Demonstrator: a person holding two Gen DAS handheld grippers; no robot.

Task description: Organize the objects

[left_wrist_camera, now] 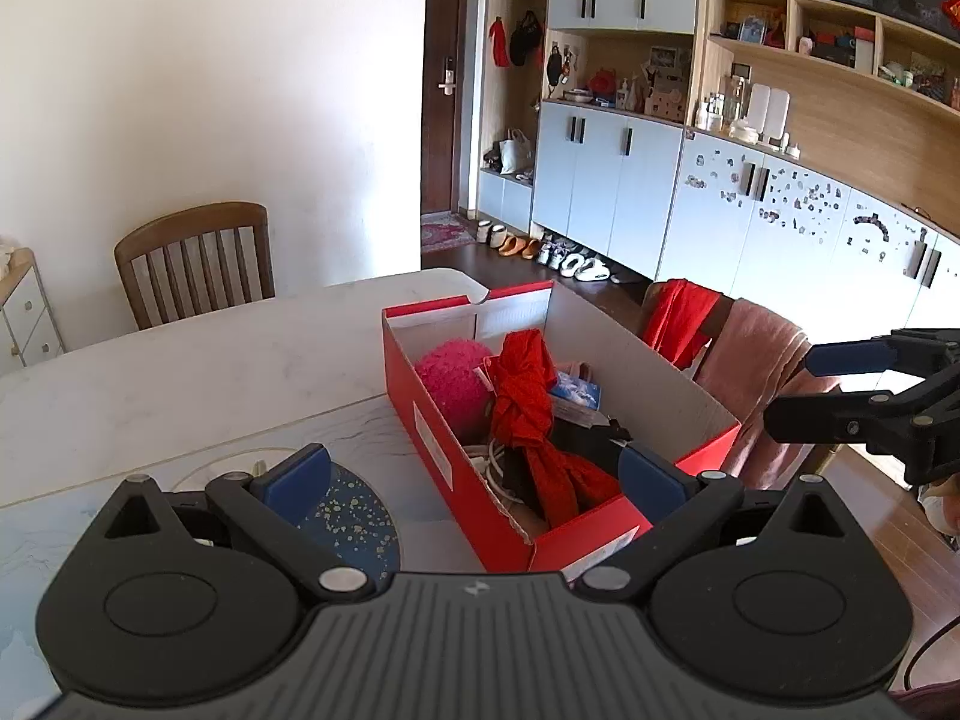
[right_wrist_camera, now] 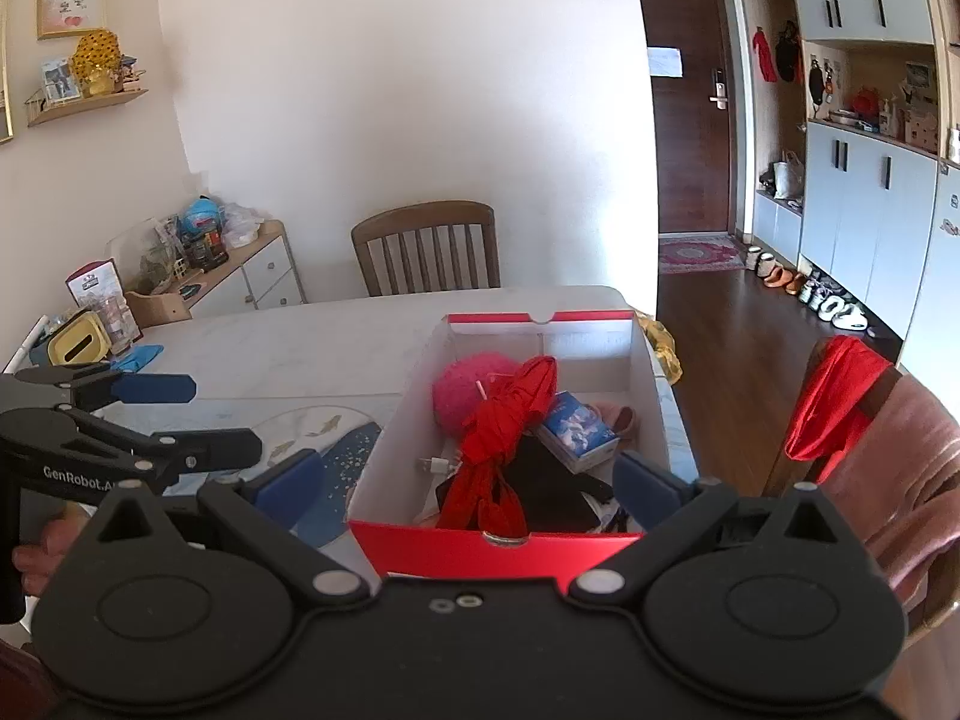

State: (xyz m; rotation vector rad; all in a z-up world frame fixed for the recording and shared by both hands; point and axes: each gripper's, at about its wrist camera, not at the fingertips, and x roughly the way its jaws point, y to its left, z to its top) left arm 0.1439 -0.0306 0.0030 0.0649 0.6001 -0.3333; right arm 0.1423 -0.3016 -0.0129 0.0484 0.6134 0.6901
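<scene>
Left tongs [left_wrist_camera: 474, 483]: I see my jaws spread wide with nothing between the blue pads; they hang just short of the near corner of the red box, one pad over the counter, the other at the box's near edge.
Right tongs [right_wrist_camera: 462, 480]: mine stand fully wide as well, empty, straddling the near end wall of the box without touching it, as far as I can tell.
Red box [right_wrist_camera: 498, 546]: an open shoebox, red outside and white inside, sitting on the pale marbled counter [left_wrist_camera: 180, 360] near its right edge.
Box contents: a knotted red cloth [right_wrist_camera: 498, 450] lies along the middle; a fuzzy pink ball [right_wrist_camera: 462, 393] sits at the far left; a small blue-and-white carton [right_wrist_camera: 579, 429] lies to the right of the cloth; something black and a white cable lie underneath.
Placemat [left_wrist_camera: 354, 516]: dark blue, speckled, flat on the counter just left of the box.
Chairs: a wooden chair [left_wrist_camera: 195, 261] stands at the far side; another at the right carries a pink towel [left_wrist_camera: 756, 372] and a red garment [left_wrist_camera: 681, 318].
</scene>
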